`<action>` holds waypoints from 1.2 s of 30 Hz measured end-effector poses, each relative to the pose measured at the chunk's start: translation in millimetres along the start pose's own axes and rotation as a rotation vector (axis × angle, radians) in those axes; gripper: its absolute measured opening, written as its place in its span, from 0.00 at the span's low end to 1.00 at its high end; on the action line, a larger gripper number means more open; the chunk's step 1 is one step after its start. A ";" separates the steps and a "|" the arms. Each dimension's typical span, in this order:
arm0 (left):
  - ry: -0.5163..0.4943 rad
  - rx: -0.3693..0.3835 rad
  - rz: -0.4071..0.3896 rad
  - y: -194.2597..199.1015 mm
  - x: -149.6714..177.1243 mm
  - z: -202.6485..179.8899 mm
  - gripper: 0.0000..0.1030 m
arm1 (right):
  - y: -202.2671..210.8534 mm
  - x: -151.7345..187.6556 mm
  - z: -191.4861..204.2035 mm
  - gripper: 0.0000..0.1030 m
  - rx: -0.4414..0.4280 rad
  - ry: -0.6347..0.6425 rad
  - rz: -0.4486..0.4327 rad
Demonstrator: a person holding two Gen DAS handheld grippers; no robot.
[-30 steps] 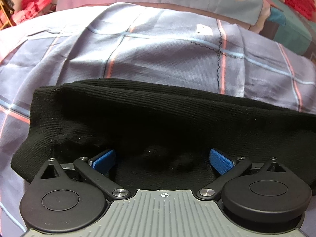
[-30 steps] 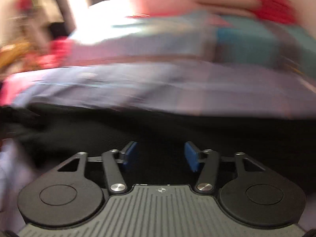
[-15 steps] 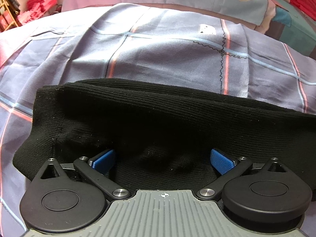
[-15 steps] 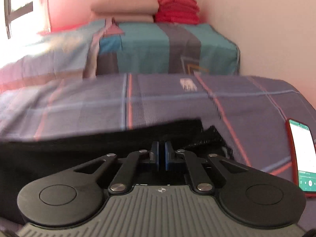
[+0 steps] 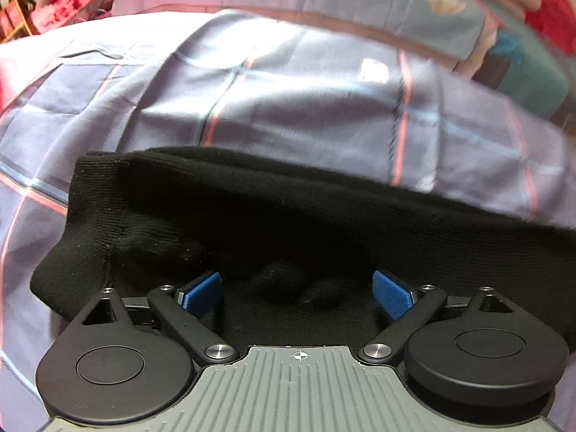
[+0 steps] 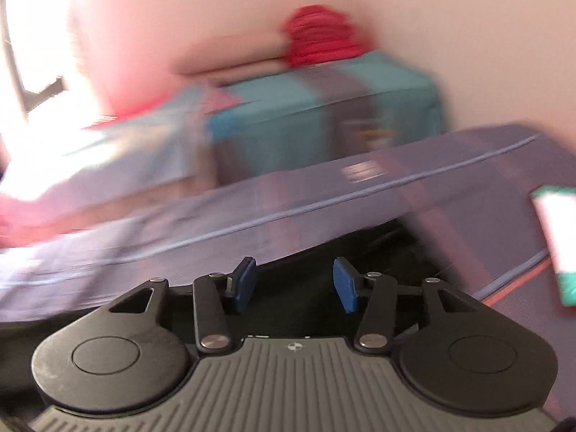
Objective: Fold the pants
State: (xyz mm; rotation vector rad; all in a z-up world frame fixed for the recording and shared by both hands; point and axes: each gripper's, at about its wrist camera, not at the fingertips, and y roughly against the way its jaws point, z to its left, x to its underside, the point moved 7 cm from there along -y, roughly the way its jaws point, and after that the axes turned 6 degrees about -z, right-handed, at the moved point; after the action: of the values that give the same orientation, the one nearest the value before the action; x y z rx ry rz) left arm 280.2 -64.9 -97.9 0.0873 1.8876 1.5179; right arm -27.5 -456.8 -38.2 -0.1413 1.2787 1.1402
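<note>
Left wrist view: the black pants (image 5: 288, 216) lie doubled along the bed (image 5: 306, 100), a ribbed cuff at the left end. The left gripper (image 5: 297, 289) hangs over the near edge, jaws wide, holding nothing, probably placed to take the fold. The pants run out of frame rightward.

Right wrist view: heavily blurred. The right gripper (image 6: 295, 284) has jaws apart, empty, over dark cloth. A phone (image 6: 556, 241) is cut off.

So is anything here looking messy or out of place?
Slightly. The black pants lie folded on the checked bedsheet, but small lumps bunch up between the open left tongs. A phone also lies on the bed near the open right tongs. That view is blurred.
</note>
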 end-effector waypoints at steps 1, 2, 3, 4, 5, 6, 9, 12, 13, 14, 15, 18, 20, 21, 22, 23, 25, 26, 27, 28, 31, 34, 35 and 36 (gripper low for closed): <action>0.007 0.019 -0.014 3.2 -2.5 -1.0 1.00 | 5.7 11.1 22.1 0.53 -0.111 -0.014 0.036; 0.002 0.033 -0.023 3.7 -5.5 -3.3 1.00 | 9.1 25.1 48.8 0.53 -0.237 -0.018 0.095; -0.010 0.044 -0.027 1.5 -8.0 -6.7 1.00 | 12.1 46.8 82.8 0.53 -0.387 -0.011 0.179; -0.025 0.052 -0.021 -3.6 -9.8 -10.8 1.00 | 13.3 63.8 108.4 0.53 -0.489 -0.002 0.240; -0.043 0.059 -0.002 -11.4 -10.4 -15.0 1.00 | 15.5 86.0 140.6 0.53 -0.602 0.025 0.311; -0.062 0.052 0.023 -20.5 -9.2 -17.8 1.00 | 16.2 107.0 169.5 0.52 -0.692 0.061 0.366; -0.131 0.024 0.029 -28.9 -4.5 -25.4 1.00 | 4.4 151.1 224.2 0.52 -0.755 0.166 0.421; -0.165 0.025 0.024 -28.8 -2.0 -26.8 1.00 | -25.8 163.0 254.2 0.53 -0.762 0.166 0.414; -0.164 0.032 0.024 -28.5 -2.3 -26.0 1.00 | -34.5 161.3 261.4 0.53 -0.759 0.172 0.406; -0.160 0.039 0.028 -28.6 -3.2 -25.2 1.00 | -44.7 162.7 268.6 0.53 -0.765 0.170 0.420; -0.155 0.044 0.032 -28.6 -4.1 -24.1 1.00 | -51.2 167.3 274.1 0.53 -0.772 0.159 0.442; -0.142 0.053 0.037 -29.1 -5.9 -22.7 1.00 | -58.8 172.8 280.6 0.51 -0.871 0.004 0.532; -0.149 0.061 0.037 -29.3 -5.9 -22.5 1.00 | -40.6 186.4 291.9 0.65 -1.001 0.003 0.643; -0.151 0.065 0.037 -28.1 -5.5 -22.5 1.00 | -38.6 188.0 291.4 0.64 -0.977 0.086 0.614; -0.152 0.068 0.037 -27.9 -5.5 -22.3 1.00 | -42.0 187.1 288.8 0.59 -0.933 0.139 0.592; -0.150 0.071 0.037 -27.7 -5.5 -21.7 1.00 | -52.7 180.6 283.3 0.50 -0.895 0.091 0.582; -0.144 0.072 0.034 -27.1 -4.8 -20.9 1.00 | -71.3 167.0 269.9 0.50 -0.837 -0.096 0.543; -0.145 0.069 0.034 -27.2 -4.6 -21.4 1.00 | -73.2 169.2 268.6 0.49 -0.824 -0.118 0.557; -0.148 0.063 0.035 -27.4 -4.4 -22.1 1.00 | -68.5 175.7 273.4 0.49 -0.839 -0.055 0.589; -0.153 0.057 0.035 -27.3 -3.9 -22.7 1.00 | -57.6 181.5 278.6 0.49 -0.857 0.062 0.597; -0.176 0.032 0.037 -29.1 -2.7 -26.4 1.00 | -25.5 168.6 267.4 0.56 -0.843 0.226 0.546; -0.181 0.005 0.034 -30.8 -2.0 -29.2 1.00 | -14.2 133.8 231.4 0.62 -0.797 0.118 0.431; -0.181 -0.005 0.032 -31.1 -1.8 -29.8 1.00 | -17.6 122.4 216.9 0.67 -0.766 0.038 0.386; -0.182 -0.014 0.031 -31.3 -1.6 -30.4 1.00 | -23.8 113.0 199.2 0.68 -0.731 -0.068 0.342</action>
State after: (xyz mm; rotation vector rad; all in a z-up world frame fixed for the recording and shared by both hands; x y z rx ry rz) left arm 276.0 -100.7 -122.7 0.2413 1.7382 1.4906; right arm 108.2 -273.2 -68.8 -0.4301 0.7888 1.8590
